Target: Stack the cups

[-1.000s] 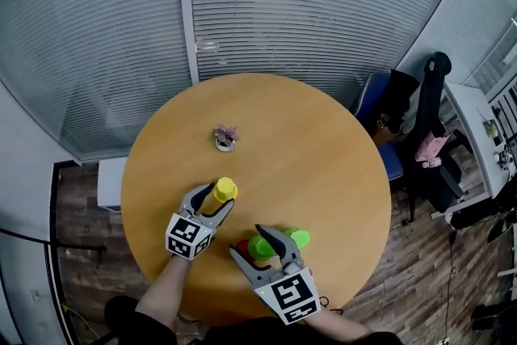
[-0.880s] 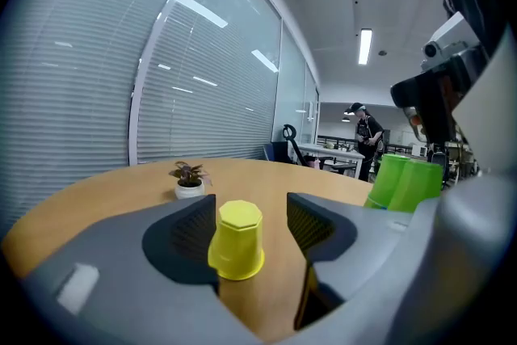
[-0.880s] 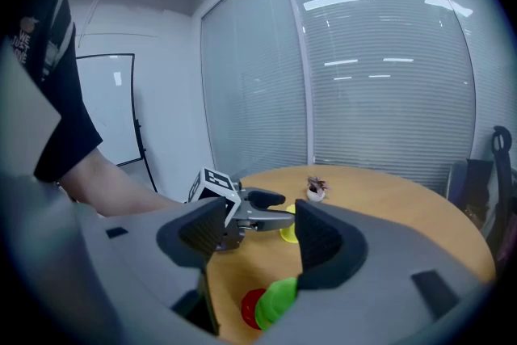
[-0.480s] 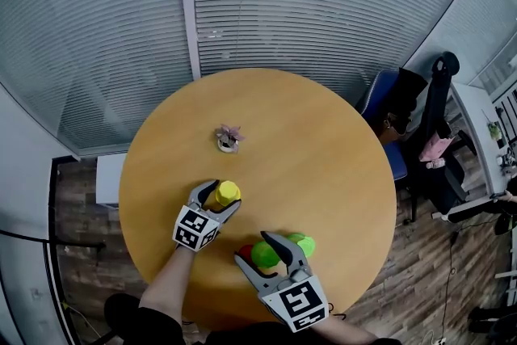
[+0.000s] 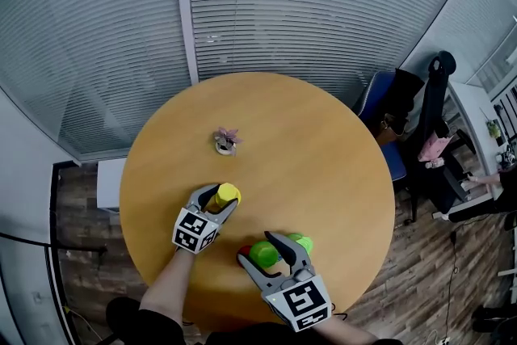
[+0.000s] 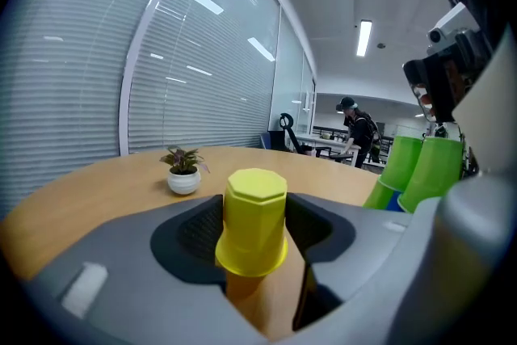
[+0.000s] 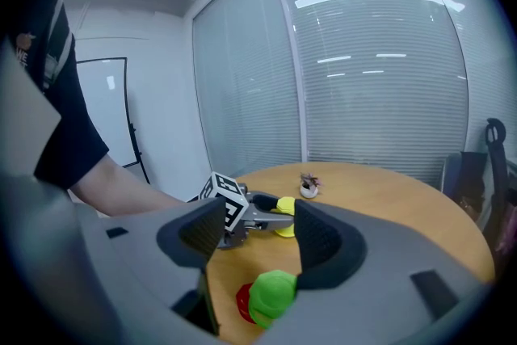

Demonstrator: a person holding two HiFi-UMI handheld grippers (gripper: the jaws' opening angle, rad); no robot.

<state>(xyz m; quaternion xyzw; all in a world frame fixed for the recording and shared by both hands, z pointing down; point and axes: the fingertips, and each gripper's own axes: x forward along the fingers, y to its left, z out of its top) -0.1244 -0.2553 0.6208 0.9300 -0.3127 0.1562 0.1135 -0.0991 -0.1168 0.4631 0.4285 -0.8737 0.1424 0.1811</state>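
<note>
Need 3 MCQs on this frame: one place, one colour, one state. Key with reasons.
1. The potted plant sits:
A) on the table, beyond the yellow cup
B) on the floor
C) on a chair

2. The cup tucked beside the green cup in the right gripper view is:
A) white
B) red
C) black

3. The yellow cup stands:
A) mouth up
B) on its side
C) mouth down

Key: 1 A, the head view shows it further up the tabletop. 2 B, the red cup peeks out beside the green. 3 C, closed base on top, wide rim at the bottom.
</note>
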